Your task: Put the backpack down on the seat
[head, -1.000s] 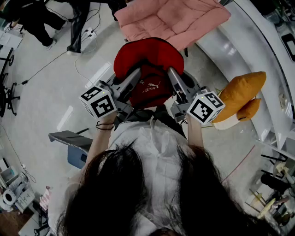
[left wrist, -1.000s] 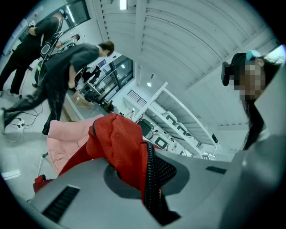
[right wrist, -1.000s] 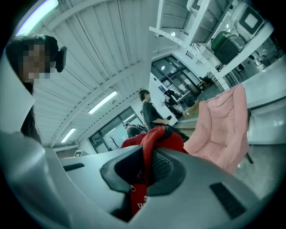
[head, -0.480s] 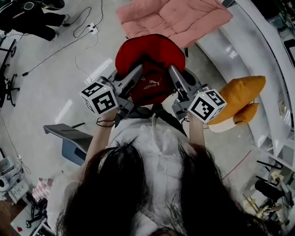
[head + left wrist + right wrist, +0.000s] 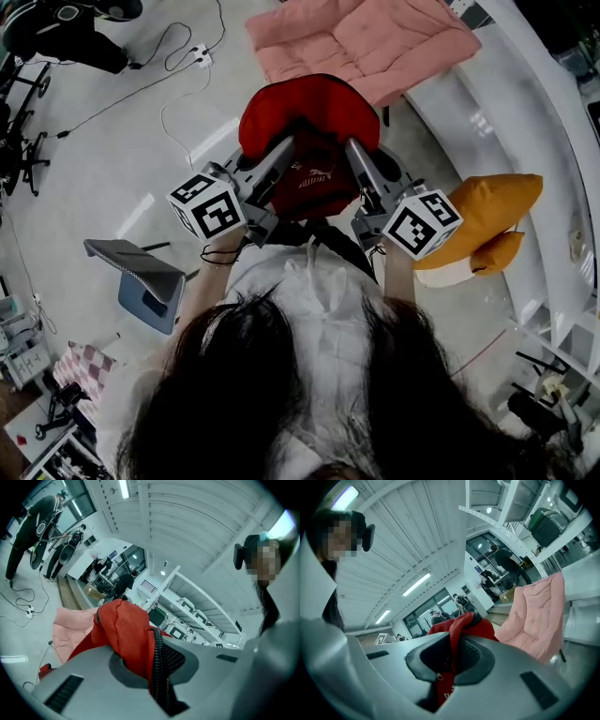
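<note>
A person with long dark hair and a white shirt, seen from above, holds a red fabric backpack with black zips and a small white logo [image 5: 305,141] out in front of the chest, one two-jaw gripper in each hand. The left gripper [image 5: 281,152] grips the bag's left side and the right gripper [image 5: 356,155] its right side. Each carries a white cube printed with black square markers near the hand.

In the left gripper view, the grey jaws are pressed together on a fold of red cloth and a black zip. In the right gripper view, the jaws are likewise closed tight on a fold of red cloth, with a zip pull hanging below.

The backpack hangs in the air above the pale floor, not resting on anything. Just beyond it lies the seat, a pink quilted cushioned chair [image 5: 366,42]; the bag's far edge meets the seat's near edge in the head view.

To the right, an orange plush cushion [image 5: 483,211] sits beside a curved white counter [image 5: 525,122]. A small grey-blue stool [image 5: 141,277] stands on the floor to the left, and thin cables [image 5: 178,75] trail across the floor beyond.
</note>
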`<state>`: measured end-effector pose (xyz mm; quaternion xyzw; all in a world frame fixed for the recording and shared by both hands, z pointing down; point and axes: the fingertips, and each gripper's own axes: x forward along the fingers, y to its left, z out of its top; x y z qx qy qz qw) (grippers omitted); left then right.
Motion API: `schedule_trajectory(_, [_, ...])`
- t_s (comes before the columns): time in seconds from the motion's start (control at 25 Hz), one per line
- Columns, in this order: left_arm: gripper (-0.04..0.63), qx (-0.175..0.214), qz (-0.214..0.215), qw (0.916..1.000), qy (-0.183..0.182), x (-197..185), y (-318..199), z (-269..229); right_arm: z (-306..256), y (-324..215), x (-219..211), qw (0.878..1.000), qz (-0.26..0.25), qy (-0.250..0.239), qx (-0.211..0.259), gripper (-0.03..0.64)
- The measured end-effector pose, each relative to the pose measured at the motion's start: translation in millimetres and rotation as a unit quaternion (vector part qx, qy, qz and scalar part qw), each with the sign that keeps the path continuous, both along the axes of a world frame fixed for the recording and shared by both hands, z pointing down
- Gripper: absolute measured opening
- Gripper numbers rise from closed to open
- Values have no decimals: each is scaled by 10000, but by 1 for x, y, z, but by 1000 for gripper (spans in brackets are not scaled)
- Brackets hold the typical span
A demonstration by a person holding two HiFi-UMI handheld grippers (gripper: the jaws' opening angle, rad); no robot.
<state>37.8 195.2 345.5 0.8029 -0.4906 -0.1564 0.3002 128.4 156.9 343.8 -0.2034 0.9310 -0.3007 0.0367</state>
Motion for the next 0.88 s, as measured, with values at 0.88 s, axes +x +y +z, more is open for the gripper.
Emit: schedule_trajectory(0.88, [46,-145,415,9990,-100,-111,-120,-1,-2,-99,-122,9994,322,67,-96,41])
